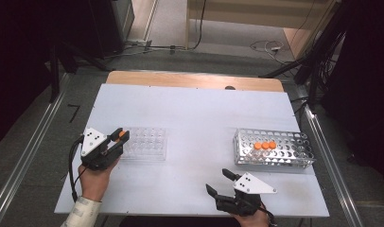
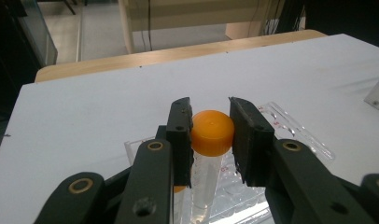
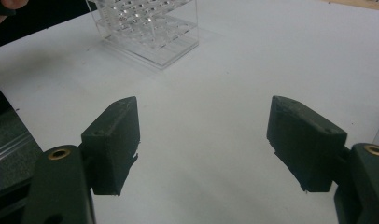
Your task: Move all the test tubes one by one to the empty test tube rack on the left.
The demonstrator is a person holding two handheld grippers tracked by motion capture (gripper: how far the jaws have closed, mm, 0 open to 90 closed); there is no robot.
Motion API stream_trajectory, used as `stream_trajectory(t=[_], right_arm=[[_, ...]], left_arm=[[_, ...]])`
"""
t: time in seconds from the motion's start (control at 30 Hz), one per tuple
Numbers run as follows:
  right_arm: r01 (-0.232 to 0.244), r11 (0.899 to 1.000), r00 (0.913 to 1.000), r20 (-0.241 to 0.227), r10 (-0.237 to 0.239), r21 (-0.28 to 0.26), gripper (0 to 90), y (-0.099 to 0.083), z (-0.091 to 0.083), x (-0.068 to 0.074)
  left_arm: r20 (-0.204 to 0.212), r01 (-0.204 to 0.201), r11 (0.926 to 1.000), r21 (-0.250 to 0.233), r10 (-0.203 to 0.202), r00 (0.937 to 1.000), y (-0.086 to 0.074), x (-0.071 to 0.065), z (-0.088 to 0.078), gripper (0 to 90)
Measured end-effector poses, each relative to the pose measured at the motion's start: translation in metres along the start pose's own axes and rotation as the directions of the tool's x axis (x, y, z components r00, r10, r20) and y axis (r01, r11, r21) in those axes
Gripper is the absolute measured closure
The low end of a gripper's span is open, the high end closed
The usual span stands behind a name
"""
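On the left, the left gripper (image 1: pixel 120 137) is clamped on one orange-capped tube (image 2: pixel 210 140), its two black jaws pressing the smooth round cap from either side. The tube's clear body hangs upright below the cap, just over the near-left edge of the one clear plastic rack (image 1: pixel 145 143). That rack is a see-through box with rows of round wells, lying on the white table (image 1: pixel 199 109). The person's left hand (image 1: pixel 93 177) comes up from the bottom edge, wrist straight, gripper pointing forward and slightly right, with a grey three-cornered plate on top.

To the right, the one white metal rack (image 1: pixel 275 147), a perforated grid with many round holes, holds three orange-capped tubes (image 1: pixel 265 145) side by side in a row near its middle. In front of it the right gripper (image 1: pixel 219 182) rests low near the table's near edge, pointing up-left, its two blocky matte black jaws spread wide with nothing between them.
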State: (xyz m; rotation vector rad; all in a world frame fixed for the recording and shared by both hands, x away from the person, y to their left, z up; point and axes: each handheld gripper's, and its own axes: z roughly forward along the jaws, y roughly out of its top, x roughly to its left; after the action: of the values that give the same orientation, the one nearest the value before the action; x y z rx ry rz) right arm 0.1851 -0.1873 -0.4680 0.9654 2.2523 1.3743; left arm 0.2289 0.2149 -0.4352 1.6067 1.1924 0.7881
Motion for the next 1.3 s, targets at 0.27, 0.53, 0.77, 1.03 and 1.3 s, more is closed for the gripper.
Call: stream_trajectory(t=[0.27, 0.53, 0.77, 1.03, 1.3], right_arm=[[-0.001, 1.000, 1.0000, -0.003, 0.001, 0.001, 24.1, 0.000, 0.001, 0.001], [-0.004, 1.000, 1.0000, 0.001, 0.004, -0.001, 24.1, 0.000, 0.000, -0.001], [-0.018, 1.000, 0.9996, 0.022, 0.018, -0.006, 24.1, 0.000, -0.005, -0.008], [-0.035, 0.999, 0.9977, 0.057, 0.036, -0.014, 24.1, -0.005, -0.014, -0.018], [-0.054, 0.998, 0.9924, 0.109, 0.057, -0.031, 24.1, -0.009, -0.028, -0.032]], left_arm=[[0.004, 0.004, 1.0000, 0.001, -0.004, 1.0000, 0.000, 0.000, 0.000, 61.5], [0.022, 0.020, 0.9996, -0.018, -0.019, 0.9996, 0.001, -0.002, -0.005, 51.0], [0.022, 0.004, 0.9998, -0.022, -0.004, 0.9997, 0.002, -0.020, -0.015, 33.2], [0.080, -0.018, 0.9998, 0.005, 0.018, 0.9967, -0.012, -0.041, -0.024, 18.8], [0.104, -0.029, 0.9996, -0.007, 0.029, 0.9941, -0.033, -0.053, -0.029, 15.4]])
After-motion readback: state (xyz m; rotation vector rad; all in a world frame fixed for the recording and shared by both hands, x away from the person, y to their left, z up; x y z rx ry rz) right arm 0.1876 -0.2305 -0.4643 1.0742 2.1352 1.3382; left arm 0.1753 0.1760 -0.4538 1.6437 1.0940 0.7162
